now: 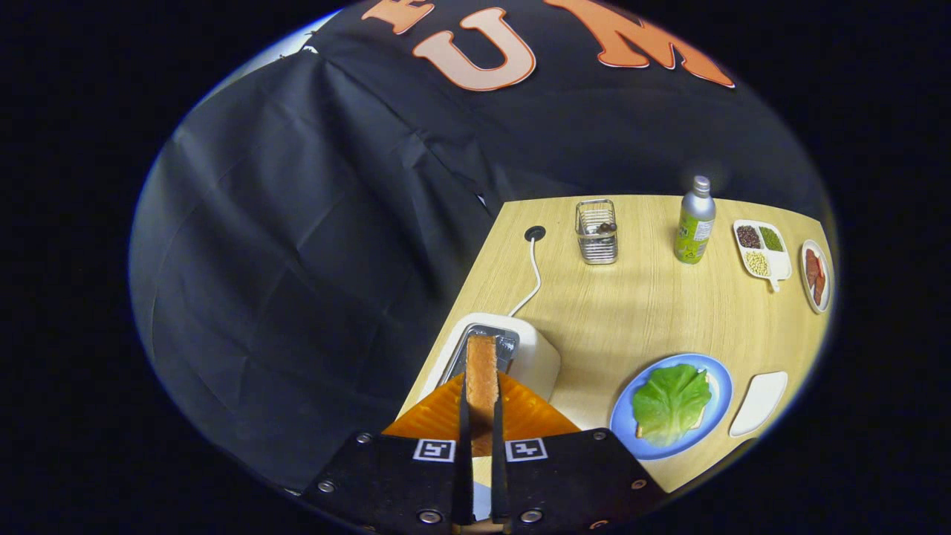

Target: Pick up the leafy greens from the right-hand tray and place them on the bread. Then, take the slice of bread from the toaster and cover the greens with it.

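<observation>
Hand-held gripper [481, 405] clamps bread slice [481, 375] edge-on above toaster [531, 353]

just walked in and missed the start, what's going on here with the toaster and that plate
A hand-held gripper is closed on the slice of bread, which stands upright in the toaster, both fingers pressing its sides. The leafy greens already lie on the bread on the blue plate, to the right of the toaster on the wooden table. The top slice has not yet been carried over.
</observation>
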A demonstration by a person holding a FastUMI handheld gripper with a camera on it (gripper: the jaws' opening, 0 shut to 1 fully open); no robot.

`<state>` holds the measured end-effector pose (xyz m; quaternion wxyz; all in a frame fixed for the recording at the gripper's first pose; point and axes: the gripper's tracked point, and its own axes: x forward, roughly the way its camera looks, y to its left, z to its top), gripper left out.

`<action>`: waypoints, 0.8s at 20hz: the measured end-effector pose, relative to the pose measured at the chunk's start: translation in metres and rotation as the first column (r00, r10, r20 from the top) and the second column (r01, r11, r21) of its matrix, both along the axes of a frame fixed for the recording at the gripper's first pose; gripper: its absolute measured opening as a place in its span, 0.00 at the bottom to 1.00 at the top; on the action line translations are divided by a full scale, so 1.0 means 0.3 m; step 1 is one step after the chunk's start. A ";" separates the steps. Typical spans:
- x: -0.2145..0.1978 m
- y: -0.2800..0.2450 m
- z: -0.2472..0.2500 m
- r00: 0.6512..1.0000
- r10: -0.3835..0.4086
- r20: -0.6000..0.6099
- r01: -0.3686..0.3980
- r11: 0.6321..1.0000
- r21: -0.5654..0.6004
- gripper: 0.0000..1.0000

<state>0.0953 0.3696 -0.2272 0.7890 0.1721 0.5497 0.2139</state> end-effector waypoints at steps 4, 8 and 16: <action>-0.019 -0.136 -0.058 1.000 -0.026 0.008 0.026 1.000 -0.002 0.10; -0.058 -0.261 -0.140 0.999 -0.042 -0.019 0.042 0.999 0.010 0.10; -0.106 -0.434 -0.345 0.997 -0.046 -0.064 0.047 0.999 0.019 0.10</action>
